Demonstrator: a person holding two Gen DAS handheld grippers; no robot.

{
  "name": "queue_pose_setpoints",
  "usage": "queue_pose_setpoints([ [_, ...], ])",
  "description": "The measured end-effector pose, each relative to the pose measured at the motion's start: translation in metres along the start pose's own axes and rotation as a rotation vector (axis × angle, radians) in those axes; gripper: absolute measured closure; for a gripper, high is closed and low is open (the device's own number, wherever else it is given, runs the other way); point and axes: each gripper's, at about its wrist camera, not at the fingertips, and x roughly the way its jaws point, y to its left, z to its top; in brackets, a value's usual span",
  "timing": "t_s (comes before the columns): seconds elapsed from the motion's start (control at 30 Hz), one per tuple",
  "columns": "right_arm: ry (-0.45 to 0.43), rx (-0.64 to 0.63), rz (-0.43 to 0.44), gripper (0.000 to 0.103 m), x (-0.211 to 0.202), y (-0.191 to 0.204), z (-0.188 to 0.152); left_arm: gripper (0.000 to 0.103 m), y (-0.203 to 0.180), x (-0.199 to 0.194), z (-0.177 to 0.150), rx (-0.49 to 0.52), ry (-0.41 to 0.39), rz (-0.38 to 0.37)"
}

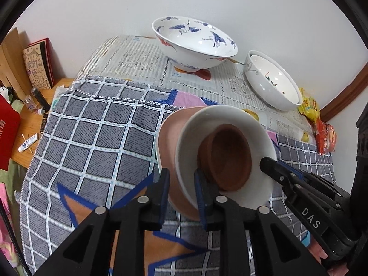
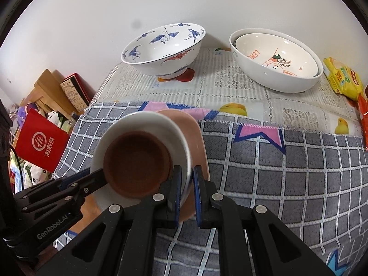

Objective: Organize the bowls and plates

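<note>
- Grey checked cloth (image 1: pixel 92 138) covers the near half of a table against a plain white wall; a pale printed cover lies beyond it.
- At the far end, a crane-painted bowl (image 1: pixel 195 41) stands at 12 o'clock and a pair of nested white bowls (image 1: pixel 271 85) at 2 o'clock, well apart from my fingers.
- My task's thing is a stack: a brown bowl (image 1: pixel 230 156) inside a white dish (image 1: pixel 230 117), on a pink plate (image 1: pixel 168 142).
- It sits over the checked cloth; whether it rests on the cloth or hangs above it I cannot tell.
- The stack is round, with no long axis to line up with.
- My left gripper (image 1: pixel 181 184) straddles the stack's near left edge.
- The pink and white rims pass between its fingers, and the stack spreads away toward 1 o'clock.
- Whether those pads press the rims I cannot tell.
- My right gripper (image 2: pixel 185 184) is clamped on the white dish's rim at the opposite side; from there the stack spreads toward 11 o'clock.
- Both hands meet the stack at its rim, so neither is nearer.
- I judge the coming move depends on the two grips staying opposite and level, so the brown bowl does not slide.
</note>
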Motion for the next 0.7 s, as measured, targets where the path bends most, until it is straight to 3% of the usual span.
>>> queue_pose_setpoints([
  [0.4, -0.067, -0.015, 0.017, 0.082, -0.065, -0.003, -0.044, 0.065, -0.023, -0.049, -0.039, 0.041, -0.071, 0.0],
  [0.57, -0.142, 0.009, -0.015, 0.061, -0.113, -0.015, -0.07, 0.057, -0.051, -0.077, -0.062, 0.098, -0.123, -0.005],
  [0.7, -0.169, 0.021, -0.065, 0.057, -0.146, -0.027, -0.09, 0.051, -0.075, -0.1, -0.082, 0.147, -0.163, -0.002],
])
